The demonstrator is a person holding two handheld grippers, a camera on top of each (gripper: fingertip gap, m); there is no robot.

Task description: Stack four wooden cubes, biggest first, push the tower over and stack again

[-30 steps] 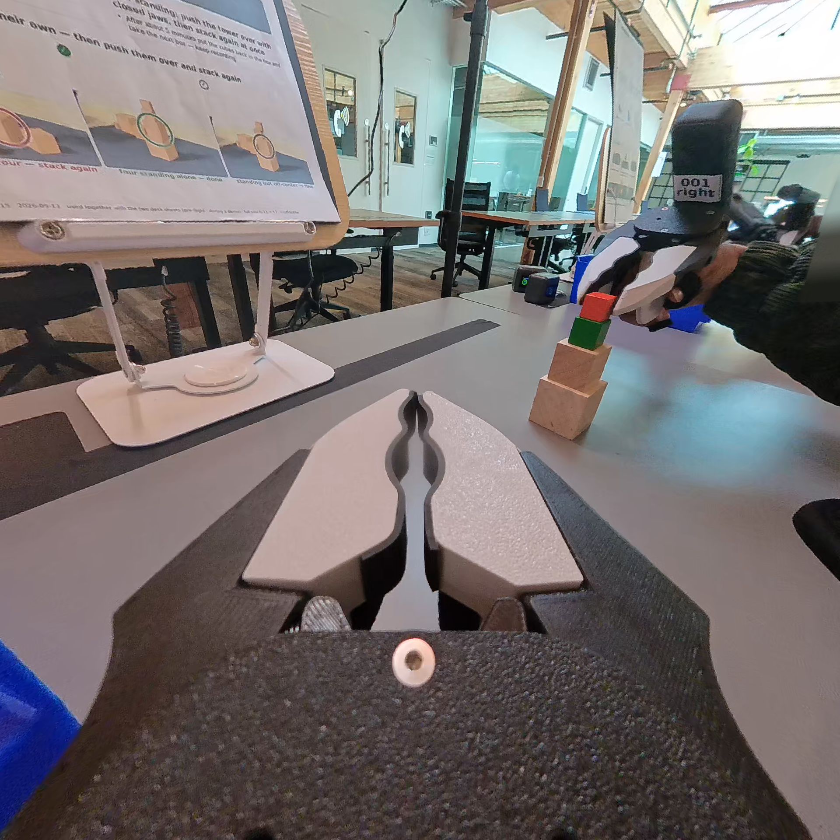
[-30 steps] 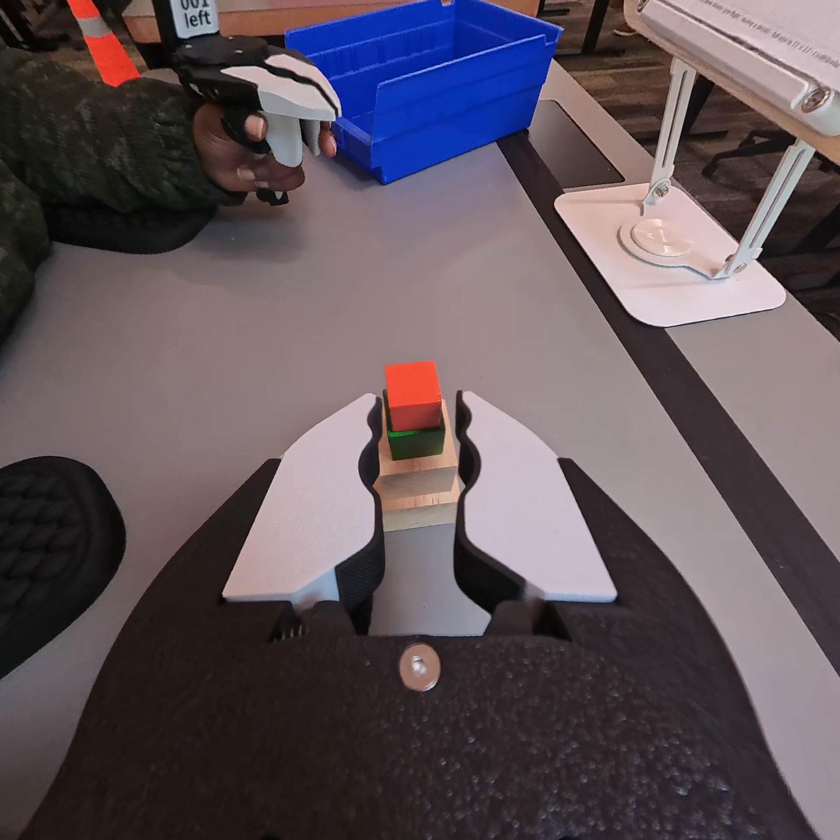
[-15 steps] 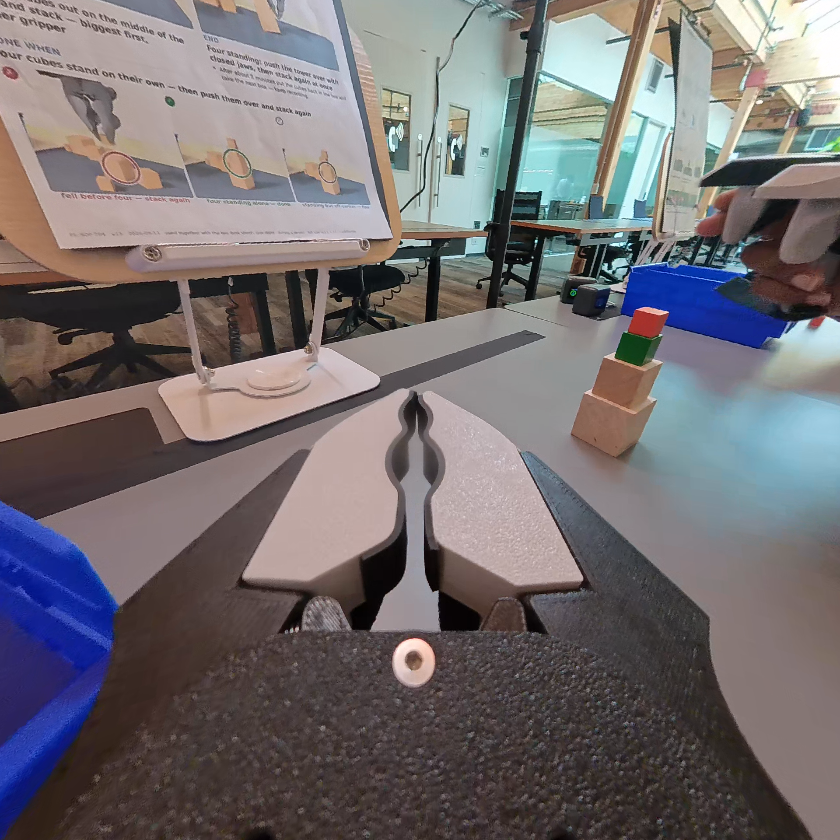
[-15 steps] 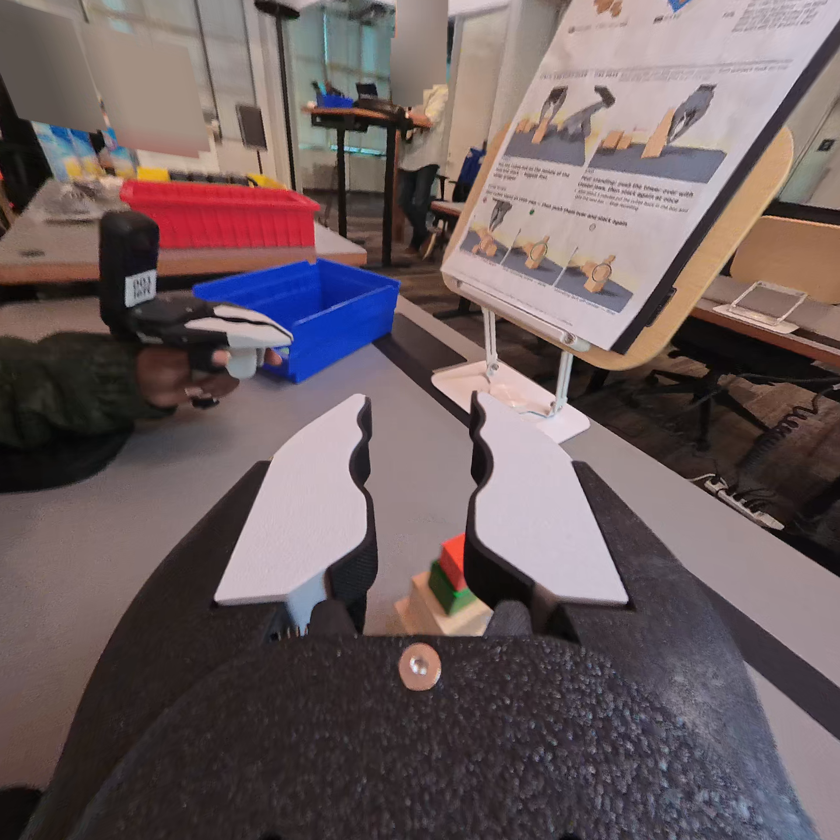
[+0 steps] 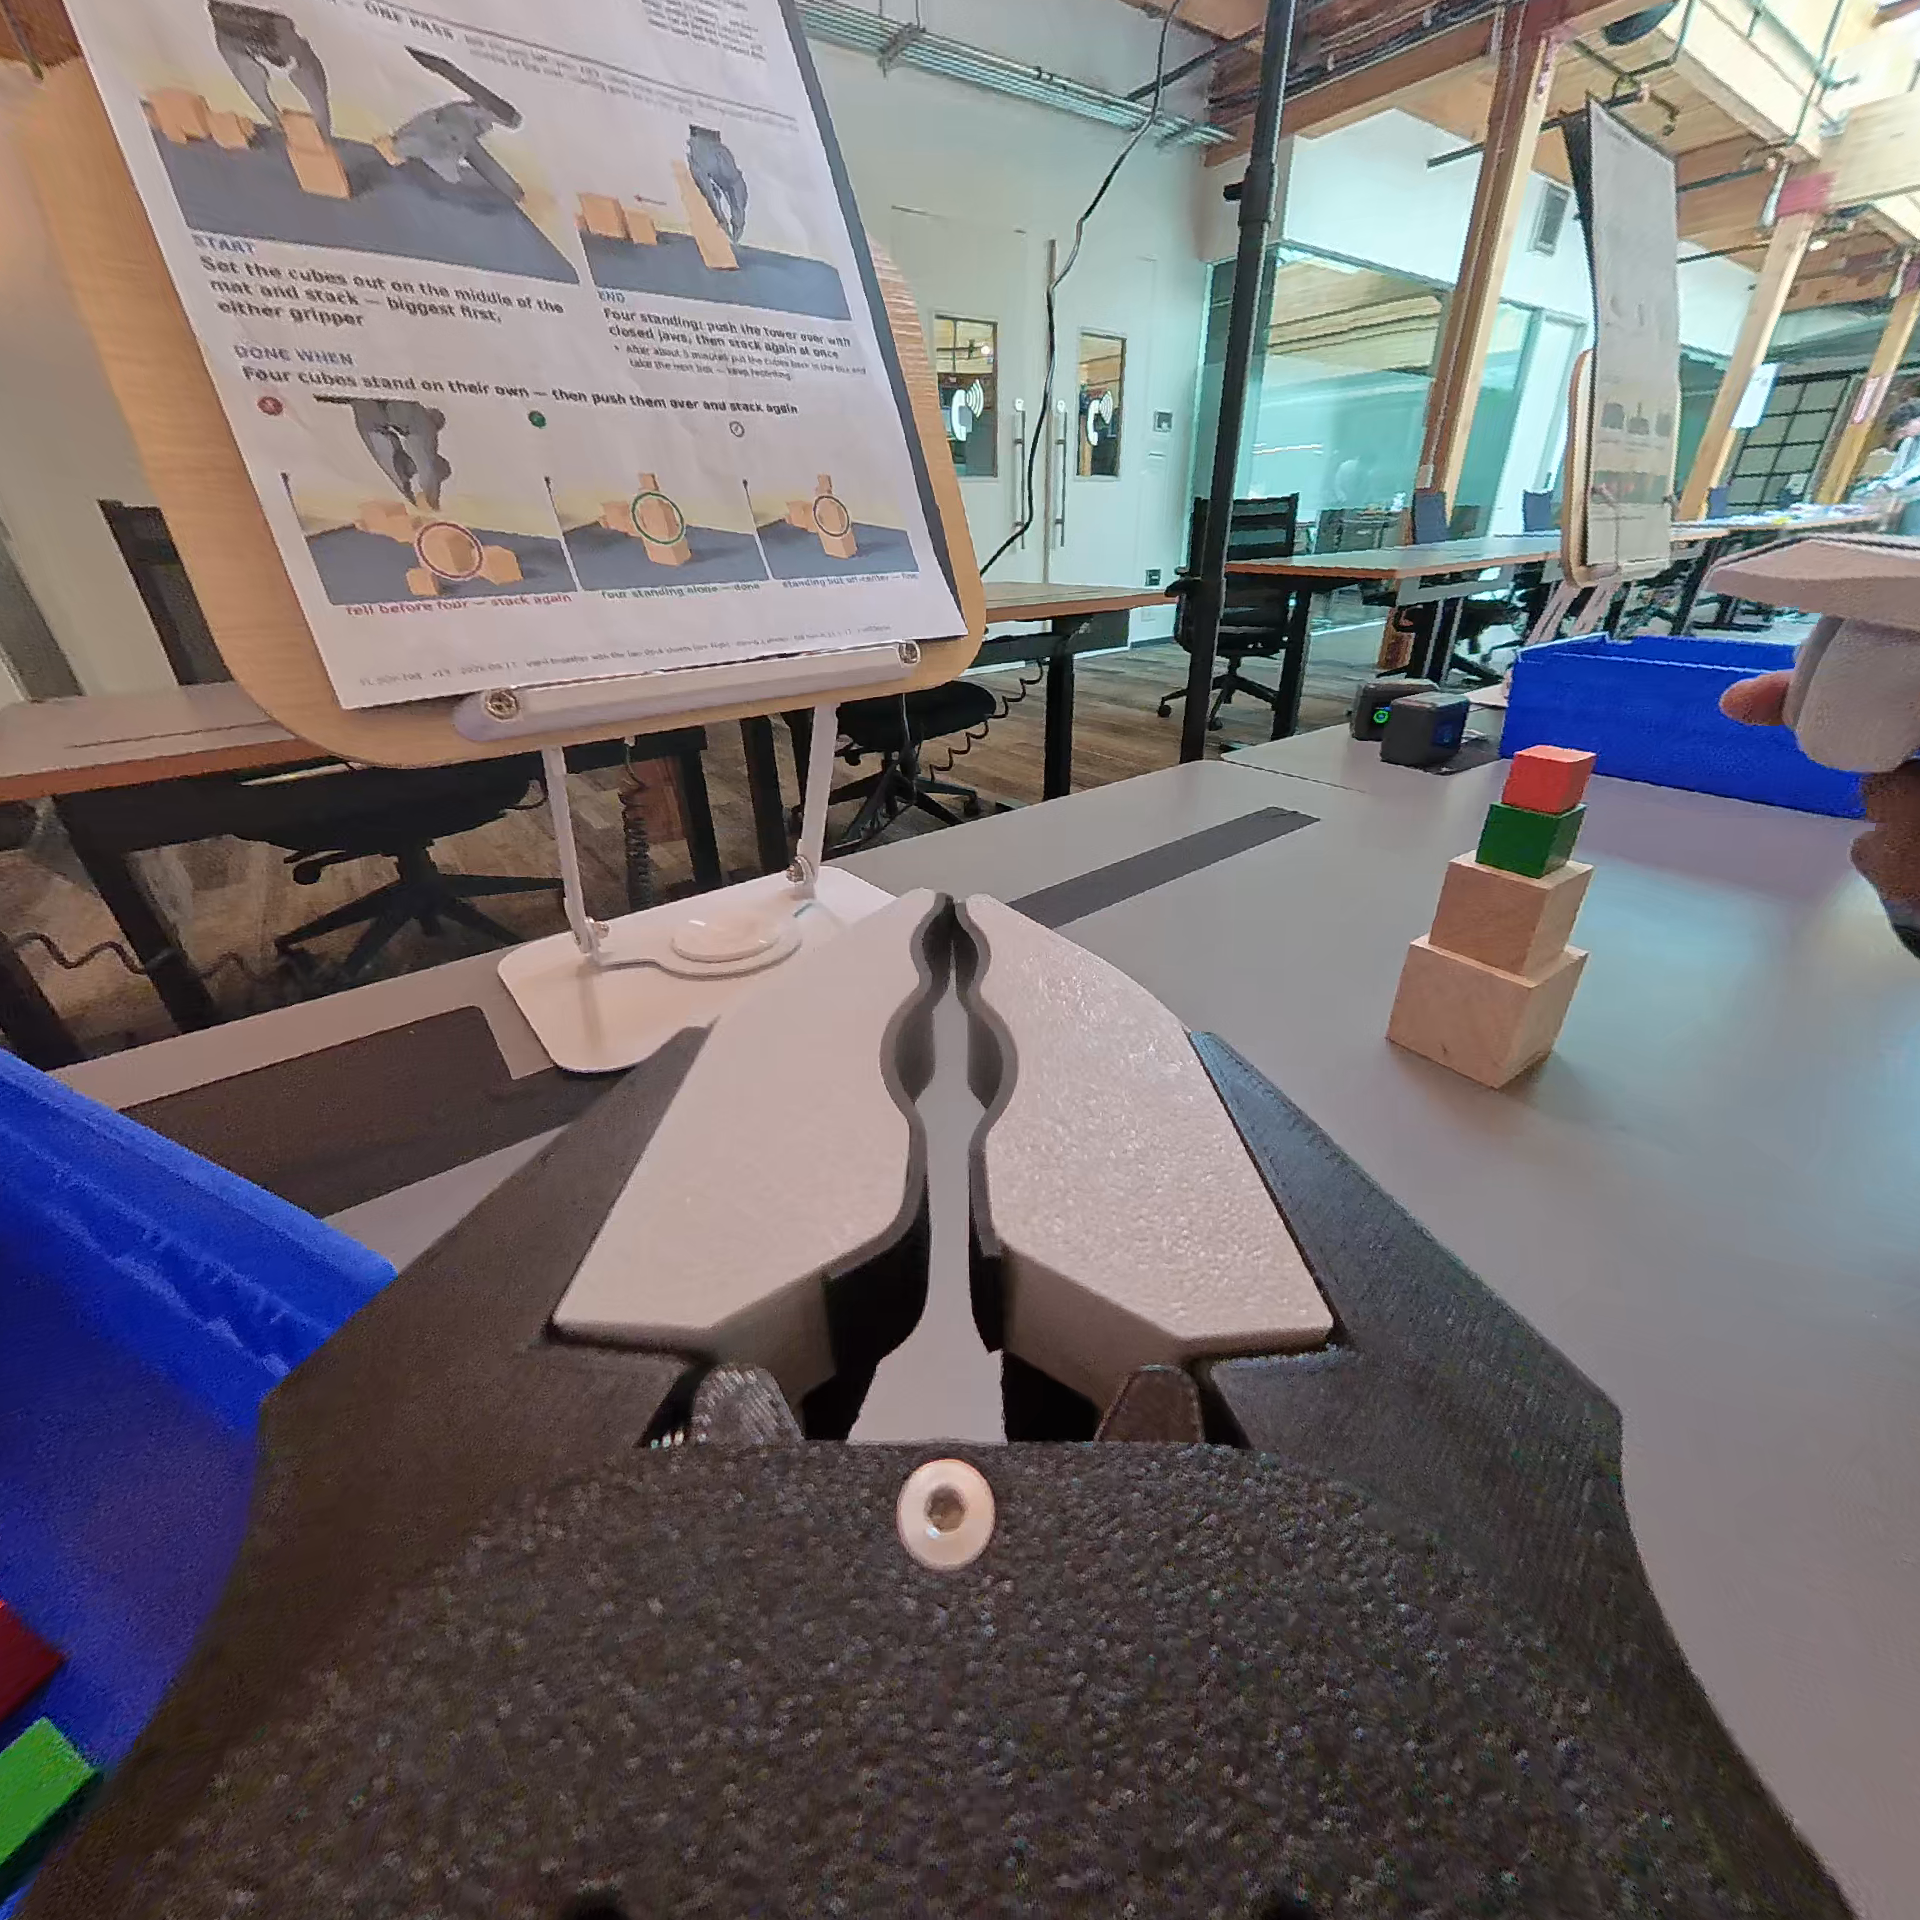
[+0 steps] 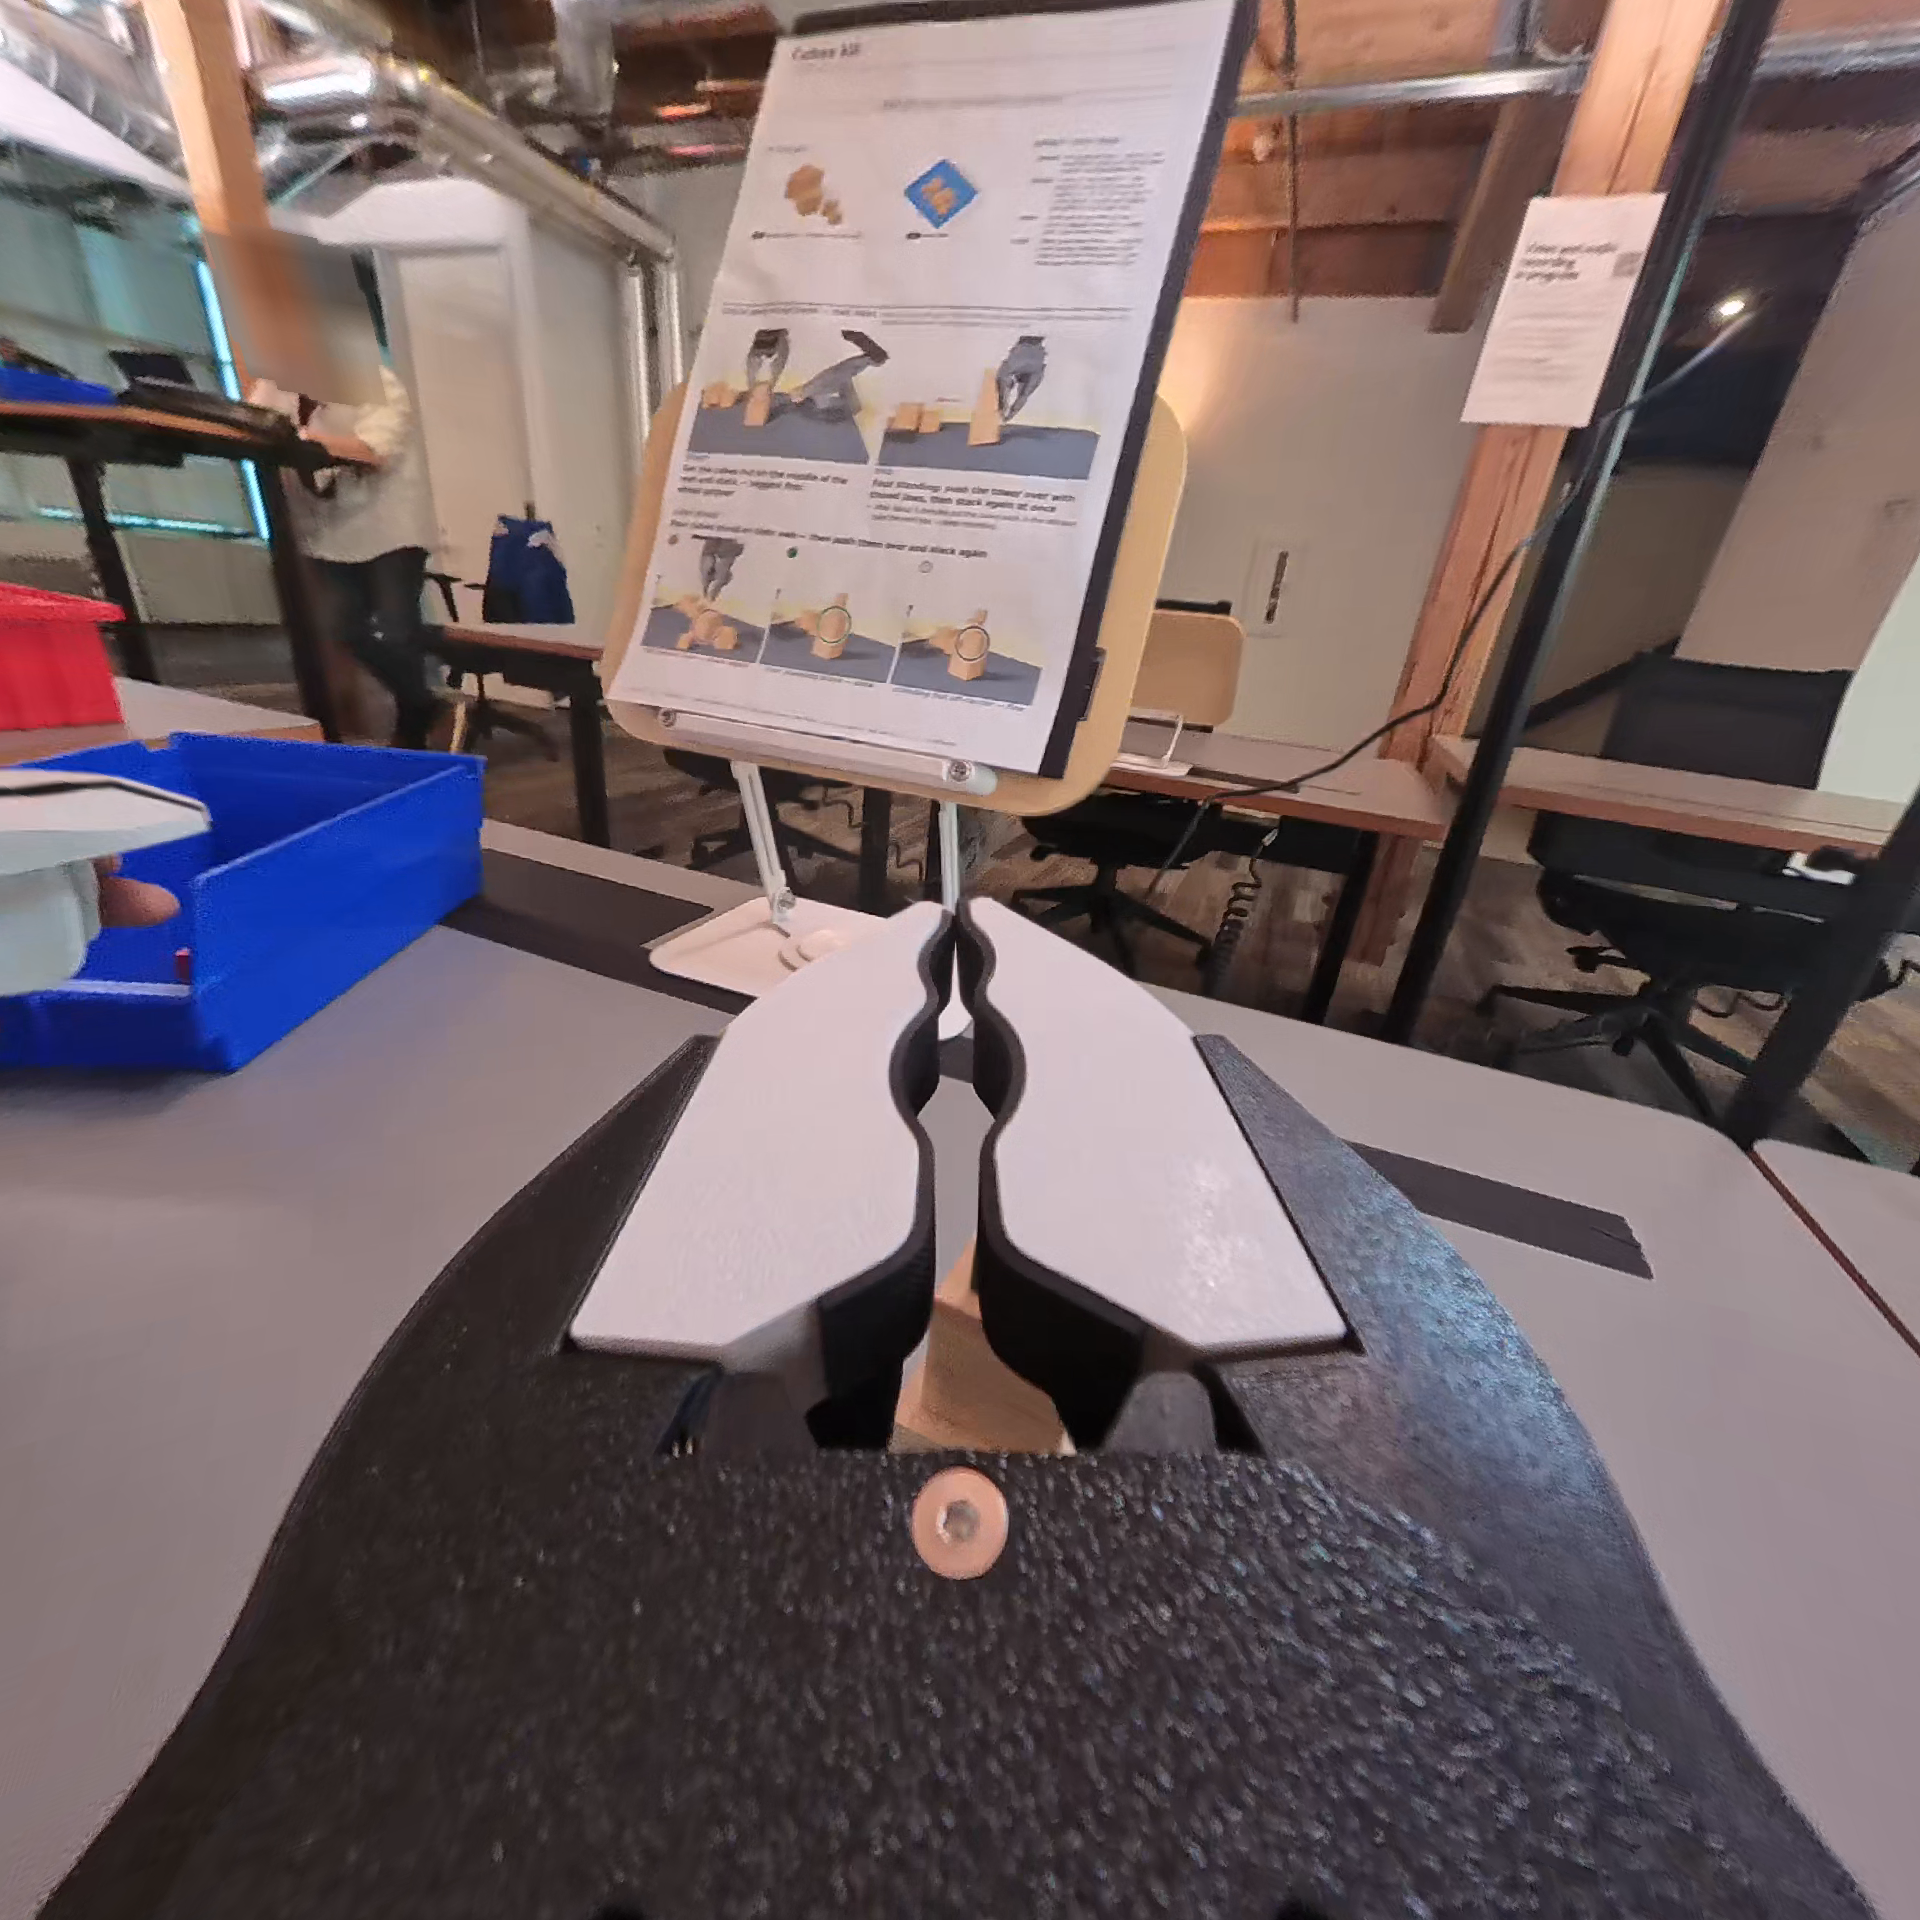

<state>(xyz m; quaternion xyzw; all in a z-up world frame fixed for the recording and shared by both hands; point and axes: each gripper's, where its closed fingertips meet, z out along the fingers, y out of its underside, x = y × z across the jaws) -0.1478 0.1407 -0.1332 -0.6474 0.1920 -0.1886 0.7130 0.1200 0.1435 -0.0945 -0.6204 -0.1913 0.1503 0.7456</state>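
Layout relative to the two hand-held grippers

The left gripper (image 5: 951,920) is hovering over the table (image 5: 1558,1299); the document stand (image 5: 665,977) is sitting just ahead of it, the bin (image 5: 135,1268) at its left, and the four-cube stack (image 5: 1496,925) ahead to its right. The right gripper (image 6: 956,920) is hanging above that stack, with the stand beyond its tips and the bin to its left.

The left gripper (image 5: 951,914) is pointing level and forward, its white fingers pressing together at the tips on nothing. The right gripper (image 6: 956,914) is likewise closing tip to tip, apparently empty, a hand (image 5: 1886,831) gripping it.
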